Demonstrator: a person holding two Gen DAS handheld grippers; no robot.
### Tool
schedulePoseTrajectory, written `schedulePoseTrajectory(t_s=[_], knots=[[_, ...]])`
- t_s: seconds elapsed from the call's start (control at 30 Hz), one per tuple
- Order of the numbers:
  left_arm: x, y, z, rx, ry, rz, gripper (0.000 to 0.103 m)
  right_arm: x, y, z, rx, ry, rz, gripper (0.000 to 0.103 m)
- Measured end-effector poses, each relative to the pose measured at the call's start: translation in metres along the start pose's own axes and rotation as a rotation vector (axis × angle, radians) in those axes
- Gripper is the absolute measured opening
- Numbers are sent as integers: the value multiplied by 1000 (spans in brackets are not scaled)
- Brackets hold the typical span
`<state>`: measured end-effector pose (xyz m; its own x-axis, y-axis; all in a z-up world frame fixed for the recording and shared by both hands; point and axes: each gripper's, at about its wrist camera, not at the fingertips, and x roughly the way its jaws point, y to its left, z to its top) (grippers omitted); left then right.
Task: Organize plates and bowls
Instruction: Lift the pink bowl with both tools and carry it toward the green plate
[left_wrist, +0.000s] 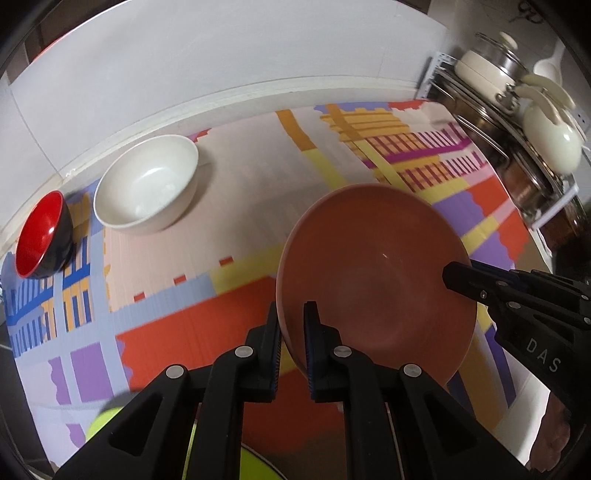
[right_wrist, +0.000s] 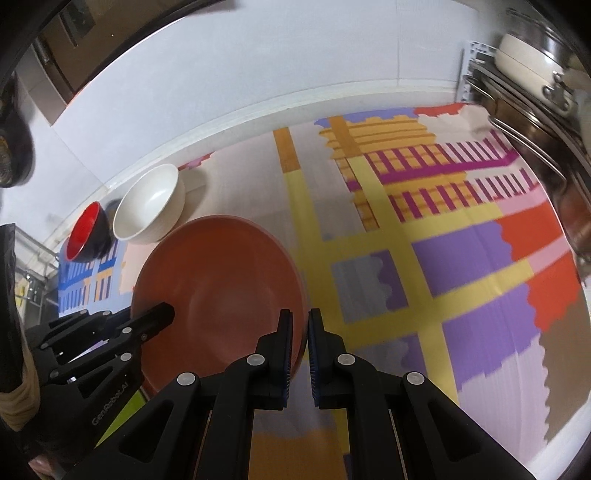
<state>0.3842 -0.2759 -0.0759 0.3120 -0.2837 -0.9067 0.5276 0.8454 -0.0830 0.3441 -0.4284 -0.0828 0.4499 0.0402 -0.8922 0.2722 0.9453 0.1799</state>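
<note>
Holding the terracotta plate (left_wrist: 373, 273) between us, we have the left gripper (left_wrist: 291, 325) clenched on its near-left rim and the right gripper (right_wrist: 301, 332) clenched on the opposite rim, the plate tilted and, as far as we can judge, clear of the patterned mat (left_wrist: 221, 177). Our main worry is that each grip is only a thin pinch on a smooth edge: if our two hands drift apart or twist unevenly, we judge the rim could slide out of one pair of pads and the plate would swing or drop onto the mat. Off to the right stands the pot rack (left_wrist: 517, 155) with stacked pans, close enough that a wide swing could clip it. At the back left sits the white bowl (left_wrist: 147, 184), and just beside it the smaller red-and-black bowl (left_wrist: 42, 236), tipped on its side; both would crowd any placement there. A yellow-green dish (left_wrist: 107, 424) peeks out under our left gripper.
</note>
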Motion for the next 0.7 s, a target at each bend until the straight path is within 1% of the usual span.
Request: schedulePoseTrajectory(t_s=[0.27,0.37,0.4,0.7], knots=[[-15,-13,-29,23,13,-22,13,-19,-3,-31,9,2,-12,10],[-16,-18,-39,36,26,-28,14,-23,-5,-43,17,9,-14,10],[-16,-19,-43,40,31,-30,14,-25,-7,-51,25,18,-16,10],[-12,-32,-68,65,78,-57,14,-29,-13,-78,50,46,-31,10]])
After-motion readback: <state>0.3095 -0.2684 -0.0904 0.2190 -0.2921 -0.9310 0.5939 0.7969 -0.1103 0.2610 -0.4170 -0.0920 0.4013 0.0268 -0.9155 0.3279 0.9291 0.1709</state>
